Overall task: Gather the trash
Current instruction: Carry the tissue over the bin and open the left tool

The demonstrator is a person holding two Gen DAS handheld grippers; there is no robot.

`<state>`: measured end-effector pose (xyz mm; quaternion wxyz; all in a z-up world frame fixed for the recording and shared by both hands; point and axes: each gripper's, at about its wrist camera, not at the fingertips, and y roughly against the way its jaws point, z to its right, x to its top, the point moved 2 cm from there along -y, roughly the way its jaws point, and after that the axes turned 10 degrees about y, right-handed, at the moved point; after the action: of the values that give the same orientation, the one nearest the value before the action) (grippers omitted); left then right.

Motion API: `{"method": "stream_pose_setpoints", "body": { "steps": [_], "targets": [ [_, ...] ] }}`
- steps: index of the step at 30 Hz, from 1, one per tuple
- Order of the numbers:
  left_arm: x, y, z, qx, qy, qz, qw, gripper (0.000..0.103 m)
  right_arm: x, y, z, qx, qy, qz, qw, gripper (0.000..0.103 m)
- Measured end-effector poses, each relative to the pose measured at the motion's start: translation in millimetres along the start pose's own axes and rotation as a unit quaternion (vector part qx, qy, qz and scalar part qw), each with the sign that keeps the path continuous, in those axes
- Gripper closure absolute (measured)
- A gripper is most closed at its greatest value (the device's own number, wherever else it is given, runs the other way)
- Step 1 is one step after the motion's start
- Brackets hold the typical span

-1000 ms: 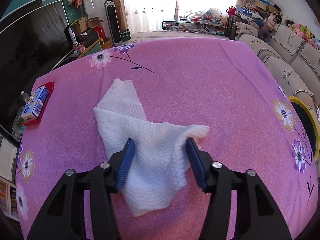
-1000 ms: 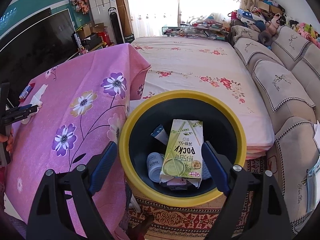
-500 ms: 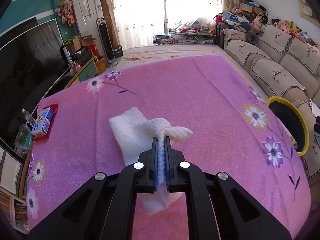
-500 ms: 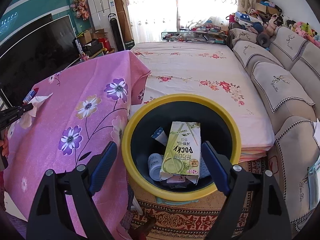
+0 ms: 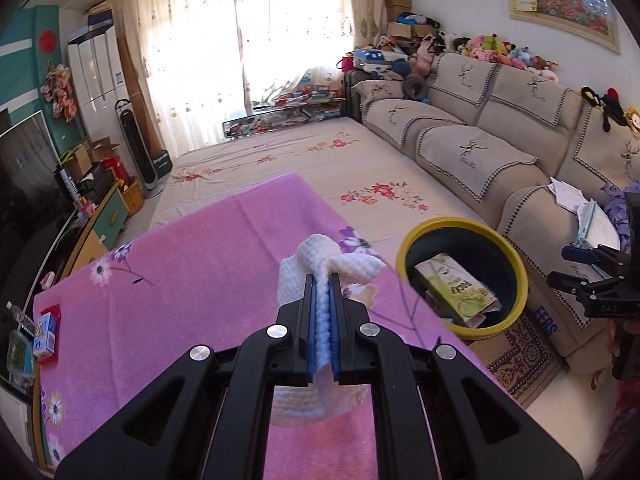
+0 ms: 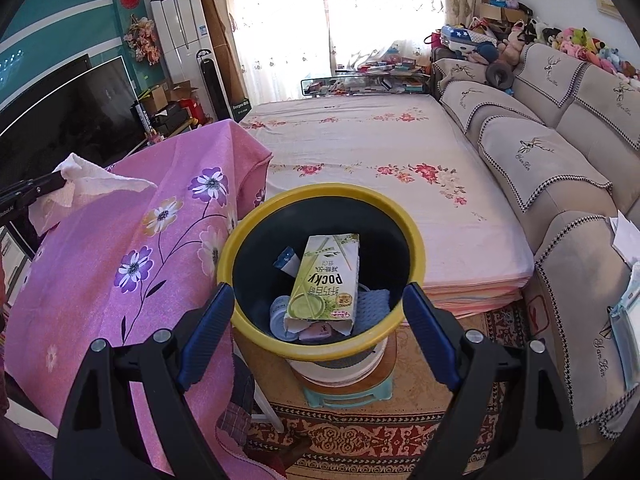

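Observation:
My left gripper (image 5: 323, 280) is shut on a white paper towel (image 5: 320, 258), lifted clear above the pink flowered tablecloth (image 5: 180, 300). The towel (image 6: 92, 180) hangs from the left fingertips (image 6: 52, 182) at the left edge of the right wrist view. A yellow-rimmed dark bin (image 5: 516, 264) stands off the table's right side and holds a green Pocky box (image 6: 326, 280) and other trash. My right gripper (image 6: 318, 304) hangs open just above the bin's (image 6: 248, 328) near rim, nothing between its blue pads. The right gripper (image 5: 600, 276) shows at the left view's right edge.
A small blue carton on a red tray (image 5: 46, 330) lies at the tablecloth's far left edge. A flowered mattress (image 6: 380, 152) sits behind the bin, a beige sofa (image 6: 560, 160) to its right. The bin stands on a stool (image 6: 344, 388) over a patterned rug.
The left gripper closed on the towel, lifted it off the cloth and carried it right toward the bin. The right gripper, still open, drifted slightly over the bin.

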<state>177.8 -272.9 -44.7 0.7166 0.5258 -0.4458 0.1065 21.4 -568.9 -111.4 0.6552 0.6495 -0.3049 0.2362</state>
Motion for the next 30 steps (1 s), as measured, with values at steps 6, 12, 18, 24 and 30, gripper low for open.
{"method": "stream_pose_setpoints", "body": {
  "steps": [6,12,18,24,30],
  "targets": [
    [29,1,64,-0.041,-0.037,0.012,0.9984,0.096,-12,17,25,-0.015,-0.016,0.009,1.0,0.022],
    [49,-10,124,-0.077,-0.063,0.013,0.995,0.096,-21,27,45,-0.022,-0.026,0.012,0.999,0.022],
    [52,-48,168,-0.095,-0.077,-0.014,0.9924,0.096,-31,29,62,-0.024,-0.039,0.01,0.999,0.021],
    [35,-104,196,-0.097,-0.085,-0.055,0.9901,0.096,-33,27,69,-0.022,-0.048,0.01,0.999,0.021],
    [-1,-166,201,-0.077,-0.089,-0.143,0.9827,0.026,-31,26,70,-0.021,-0.052,0.009,0.998,0.021]
  ]
}}
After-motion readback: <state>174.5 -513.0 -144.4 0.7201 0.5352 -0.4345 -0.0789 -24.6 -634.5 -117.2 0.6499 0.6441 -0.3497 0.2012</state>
